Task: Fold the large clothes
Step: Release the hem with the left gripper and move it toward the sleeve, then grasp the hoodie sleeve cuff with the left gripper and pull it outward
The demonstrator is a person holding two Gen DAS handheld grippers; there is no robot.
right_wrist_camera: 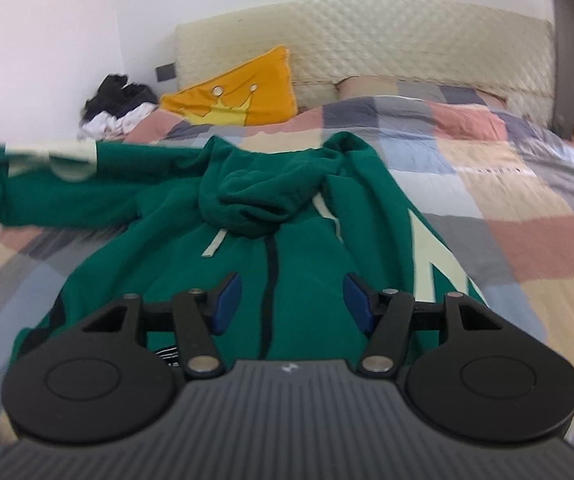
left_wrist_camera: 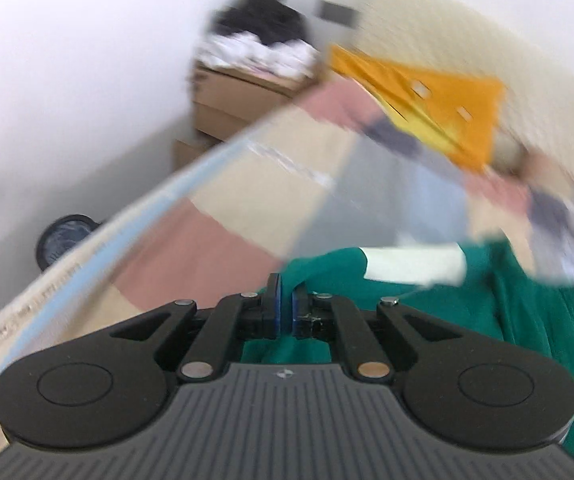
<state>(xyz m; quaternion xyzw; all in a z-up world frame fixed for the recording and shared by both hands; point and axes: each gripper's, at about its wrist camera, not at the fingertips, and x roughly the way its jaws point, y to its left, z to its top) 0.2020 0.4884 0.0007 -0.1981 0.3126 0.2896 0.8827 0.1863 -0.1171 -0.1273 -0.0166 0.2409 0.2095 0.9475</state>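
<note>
A green hoodie (right_wrist_camera: 271,248) with pale trim lies face up on the checked bedspread (right_wrist_camera: 507,208), hood bunched at its top. Its left sleeve (right_wrist_camera: 87,168) is stretched out to the left, with a pale cuff band. My right gripper (right_wrist_camera: 293,300) is open and empty, hovering over the hoodie's lower front by the dark zipper line. My left gripper (left_wrist_camera: 287,304) is shut on green hoodie fabric (left_wrist_camera: 447,308), near the pale cuff (left_wrist_camera: 415,264). The left wrist view is blurred by motion.
An orange cushion (right_wrist_camera: 239,92) with a crown leans on the quilted headboard (right_wrist_camera: 367,40). A pile of dark and white clothes (right_wrist_camera: 115,104) sits on cardboard boxes (left_wrist_camera: 239,96) beside the bed. A dark round object (left_wrist_camera: 63,236) stands on the floor.
</note>
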